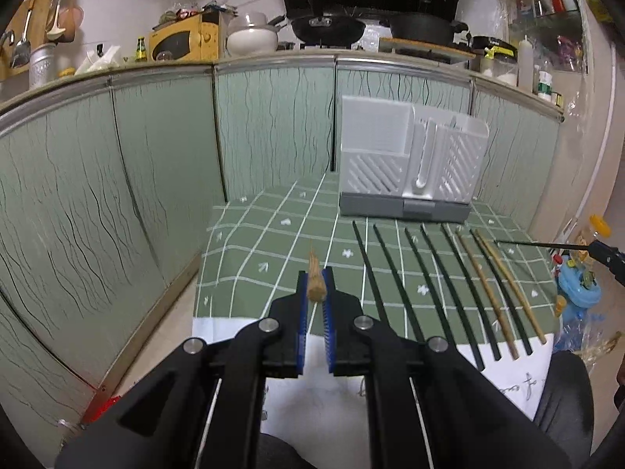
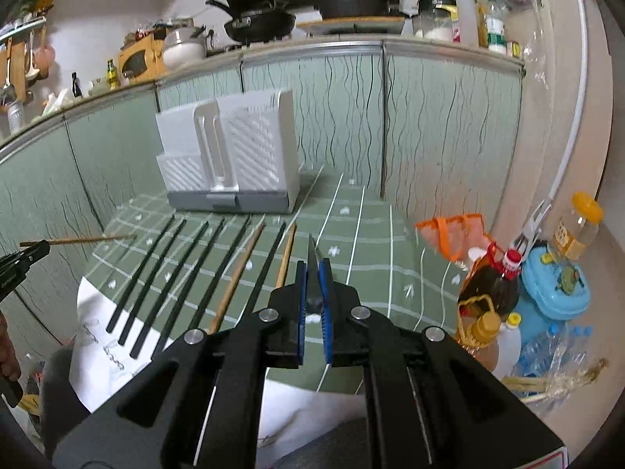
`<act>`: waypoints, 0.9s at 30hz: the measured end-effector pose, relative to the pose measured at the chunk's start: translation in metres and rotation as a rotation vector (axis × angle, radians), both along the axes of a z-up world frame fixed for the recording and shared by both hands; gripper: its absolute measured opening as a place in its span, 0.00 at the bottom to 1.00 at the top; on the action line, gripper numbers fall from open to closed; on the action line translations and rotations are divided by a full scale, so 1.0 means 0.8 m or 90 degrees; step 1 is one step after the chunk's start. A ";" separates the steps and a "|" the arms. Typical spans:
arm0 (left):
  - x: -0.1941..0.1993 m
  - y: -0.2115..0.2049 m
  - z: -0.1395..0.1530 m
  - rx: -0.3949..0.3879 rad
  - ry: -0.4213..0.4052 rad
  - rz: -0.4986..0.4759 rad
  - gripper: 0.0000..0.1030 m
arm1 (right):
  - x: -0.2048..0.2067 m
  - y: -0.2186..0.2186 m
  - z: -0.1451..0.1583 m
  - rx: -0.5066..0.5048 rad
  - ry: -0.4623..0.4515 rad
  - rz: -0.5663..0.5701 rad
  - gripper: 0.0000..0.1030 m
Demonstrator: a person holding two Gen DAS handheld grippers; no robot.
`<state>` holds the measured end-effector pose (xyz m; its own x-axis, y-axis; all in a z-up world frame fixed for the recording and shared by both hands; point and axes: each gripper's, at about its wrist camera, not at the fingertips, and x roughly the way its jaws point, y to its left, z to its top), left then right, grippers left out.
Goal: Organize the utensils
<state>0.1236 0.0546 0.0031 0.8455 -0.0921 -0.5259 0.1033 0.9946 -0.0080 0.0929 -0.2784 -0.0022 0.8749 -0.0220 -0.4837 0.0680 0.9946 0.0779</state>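
Observation:
My left gripper [image 1: 315, 277] is shut on a wooden chopstick [image 1: 314, 281] that points forward over the green checked tablecloth [image 1: 273, 242]. My right gripper [image 2: 312, 269] is shut on a black chopstick [image 2: 311, 258]. The right wrist view shows the left gripper [image 2: 23, 260] at far left with its wooden chopstick [image 2: 78, 239]. The left wrist view shows the right gripper [image 1: 607, 258] at far right with its black chopstick [image 1: 527, 243]. Several black chopsticks [image 1: 394, 277] and two wooden ones [image 1: 508, 285] lie in a row on the cloth. A white utensil holder [image 1: 410, 164] stands behind them.
Green cabinet doors [image 1: 156, 179] stand behind and left of the table. Bottles [image 2: 492, 285], an orange bag [image 2: 453, 234] and a blue container [image 2: 554, 285] crowd the floor to the right. White paper [image 1: 508, 375] covers the table's near edge.

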 end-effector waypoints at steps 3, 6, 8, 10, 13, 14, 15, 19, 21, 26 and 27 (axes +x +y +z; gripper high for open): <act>-0.002 0.002 0.017 0.000 -0.017 -0.003 0.08 | -0.001 -0.006 0.016 0.001 -0.016 -0.001 0.06; -0.004 0.005 0.033 0.001 -0.030 -0.008 0.08 | -0.001 -0.008 0.029 0.003 -0.028 0.004 0.06; -0.004 0.006 0.041 -0.003 -0.035 -0.009 0.08 | -0.002 -0.009 0.037 0.005 -0.035 0.009 0.06; -0.004 0.008 0.050 -0.012 -0.040 -0.014 0.08 | -0.004 -0.008 0.046 0.005 -0.043 0.015 0.06; -0.003 0.009 0.057 -0.010 -0.045 -0.016 0.08 | -0.004 -0.008 0.055 0.004 -0.050 0.021 0.06; -0.003 0.009 0.059 -0.011 -0.046 -0.018 0.08 | -0.003 -0.009 0.057 0.004 -0.051 0.023 0.06; -0.002 0.010 0.061 -0.012 -0.046 -0.019 0.08 | -0.003 -0.009 0.059 0.004 -0.052 0.025 0.06; 0.000 0.014 0.066 -0.018 -0.046 -0.024 0.08 | -0.001 -0.011 0.065 0.005 -0.057 0.030 0.06; 0.001 0.016 0.068 -0.019 -0.047 -0.024 0.07 | 0.000 -0.012 0.069 0.006 -0.059 0.032 0.06; 0.009 0.019 0.074 -0.021 -0.048 -0.032 0.07 | 0.005 -0.015 0.076 0.003 -0.063 0.038 0.06; 0.012 0.020 0.077 -0.021 -0.049 -0.035 0.07 | 0.007 -0.015 0.079 0.001 -0.064 0.040 0.06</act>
